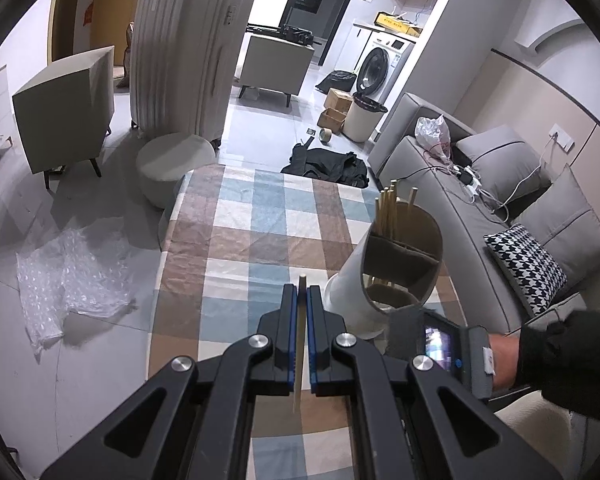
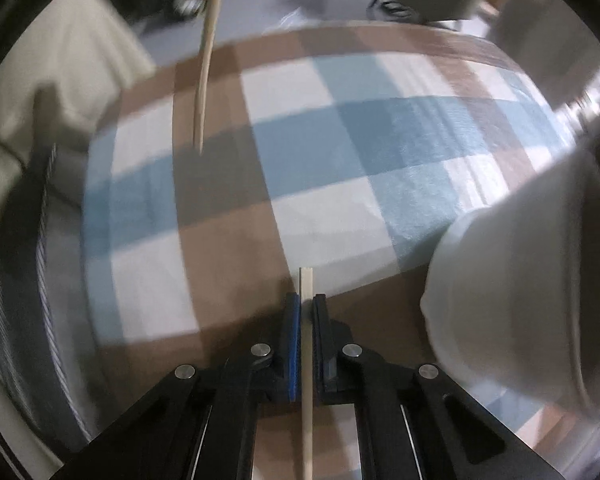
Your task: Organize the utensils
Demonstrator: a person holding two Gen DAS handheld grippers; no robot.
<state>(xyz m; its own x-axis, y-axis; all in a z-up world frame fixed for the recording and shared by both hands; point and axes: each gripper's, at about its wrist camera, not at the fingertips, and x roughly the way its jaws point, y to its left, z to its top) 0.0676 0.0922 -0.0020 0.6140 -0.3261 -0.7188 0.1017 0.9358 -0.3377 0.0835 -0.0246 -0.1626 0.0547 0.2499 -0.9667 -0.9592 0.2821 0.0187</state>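
Note:
My left gripper (image 1: 302, 294) is shut on a single wooden chopstick (image 1: 300, 344) above the checked tablecloth (image 1: 260, 216). A white utensil holder (image 1: 384, 276) with inner dividers stands to its right, with several chopsticks (image 1: 390, 208) upright in a back compartment. My right gripper (image 2: 306, 304) is shut on another wooden chopstick (image 2: 307, 364), low over the cloth (image 2: 320, 152). The white holder (image 2: 512, 300) looms at its right. The left gripper's chopstick (image 2: 206, 60) hangs down at the upper left of the right wrist view, which is blurred.
A grey sofa (image 1: 500, 216) with cushions and cables runs along the table's right side. A round stool (image 1: 172, 164), a suitcase (image 1: 188, 60) and bubble wrap (image 1: 72, 280) are on the floor to the left. The right hand and its gripper body (image 1: 452, 348) are just right of the holder.

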